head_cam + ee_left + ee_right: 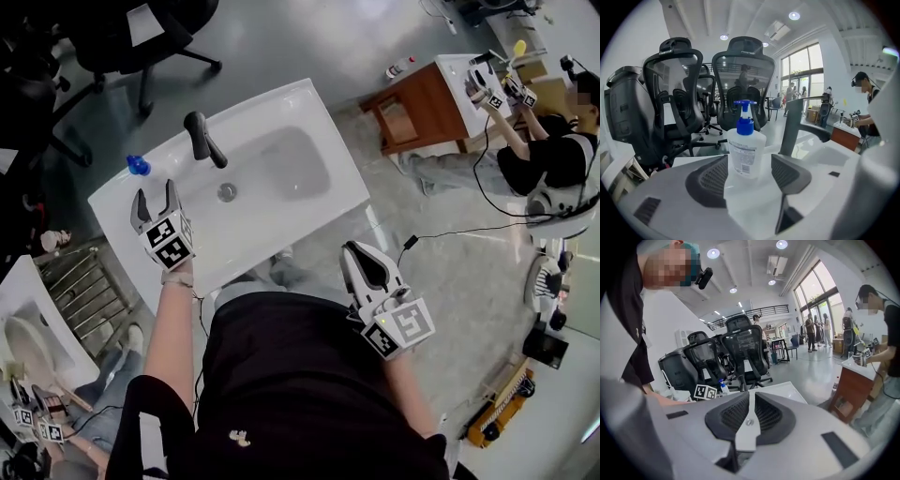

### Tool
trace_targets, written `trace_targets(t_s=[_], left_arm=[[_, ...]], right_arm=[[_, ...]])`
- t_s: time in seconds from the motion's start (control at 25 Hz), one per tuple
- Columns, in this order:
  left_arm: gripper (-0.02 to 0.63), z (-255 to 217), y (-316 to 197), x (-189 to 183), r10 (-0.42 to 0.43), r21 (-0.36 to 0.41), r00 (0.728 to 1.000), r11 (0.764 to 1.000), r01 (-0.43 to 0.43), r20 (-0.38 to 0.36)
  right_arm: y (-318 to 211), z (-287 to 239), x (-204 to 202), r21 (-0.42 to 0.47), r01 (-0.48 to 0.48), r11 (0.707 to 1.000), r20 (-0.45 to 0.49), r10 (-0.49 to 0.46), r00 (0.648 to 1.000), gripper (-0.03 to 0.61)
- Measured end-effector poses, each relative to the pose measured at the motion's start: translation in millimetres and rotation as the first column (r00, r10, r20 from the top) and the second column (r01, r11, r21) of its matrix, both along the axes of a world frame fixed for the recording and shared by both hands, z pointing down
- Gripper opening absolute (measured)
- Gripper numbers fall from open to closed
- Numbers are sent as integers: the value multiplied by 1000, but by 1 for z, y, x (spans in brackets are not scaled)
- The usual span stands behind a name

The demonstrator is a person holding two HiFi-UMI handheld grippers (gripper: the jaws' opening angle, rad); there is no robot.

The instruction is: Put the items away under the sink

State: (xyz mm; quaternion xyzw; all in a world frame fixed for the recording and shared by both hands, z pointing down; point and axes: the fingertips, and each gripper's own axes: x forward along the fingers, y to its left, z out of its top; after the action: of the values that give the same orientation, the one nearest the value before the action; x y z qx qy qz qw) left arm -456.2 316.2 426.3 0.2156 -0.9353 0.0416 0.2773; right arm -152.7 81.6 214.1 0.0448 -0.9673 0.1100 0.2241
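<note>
While the soap bottle [746, 150] stands ungripped on the sink [319, 122] rim just ahead of the spread-jawed left gripper [156, 195], the right gripper [749, 399] hangs pressed together and empty, the stowing under the sink apparently all yet to do

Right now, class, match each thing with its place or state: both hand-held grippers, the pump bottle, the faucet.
Things:
1. left hand-held gripper
2. right hand-held gripper
3. pump bottle
4. faucet

Places or states:
A. jaws together, nothing between them
B. dark, standing on the sink's rim behind the drain
C. jaws apart, pads pressing on nothing
D. blue top, upright near the sink's corner

Pairs: 1-C, 2-A, 3-D, 4-B
</note>
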Motion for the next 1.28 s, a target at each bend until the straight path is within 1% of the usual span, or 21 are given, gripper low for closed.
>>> trace_targets(t_s=[0.12, 0.28, 0.48, 0.6, 0.88, 1.12, 1.28], left_arm=[[284, 8, -1, -6, -16, -7, 1000, 1000, 16, 1], [285, 16, -5, -14, -15, -14, 1000, 1000, 15, 6], [284, 26, -15, -23, -1, -15, 1000, 1000, 1, -11], [284, 26, -19, -27, 17, -8, 1000, 1000, -17, -2], [279, 24, -19, -33, 95, 24, 995, 995, -95, 3], [272, 25, -19, -29, 198, 44, 980, 979, -197, -2], [256, 27, -13, -23, 231, 52, 973, 972, -230, -15]], right_arm=[[-2, 1, 7, 7, -18, 1000, -12, 18, 1000, 54], [-3, 3, 13, 4, -39, 999, -24, 39, 999, 54], [-6, 4, 16, 3, -52, 999, -32, 52, 998, 54], [-6, 5, 17, 4, -51, 999, -35, 52, 998, 54], [-2, 6, 12, -10, -41, 999, -42, 41, 998, 54], [1, 9, 8, -17, -25, 1000, -43, 24, 999, 54], [4, 9, 5, -24, -16, 1000, -39, 15, 999, 54]])
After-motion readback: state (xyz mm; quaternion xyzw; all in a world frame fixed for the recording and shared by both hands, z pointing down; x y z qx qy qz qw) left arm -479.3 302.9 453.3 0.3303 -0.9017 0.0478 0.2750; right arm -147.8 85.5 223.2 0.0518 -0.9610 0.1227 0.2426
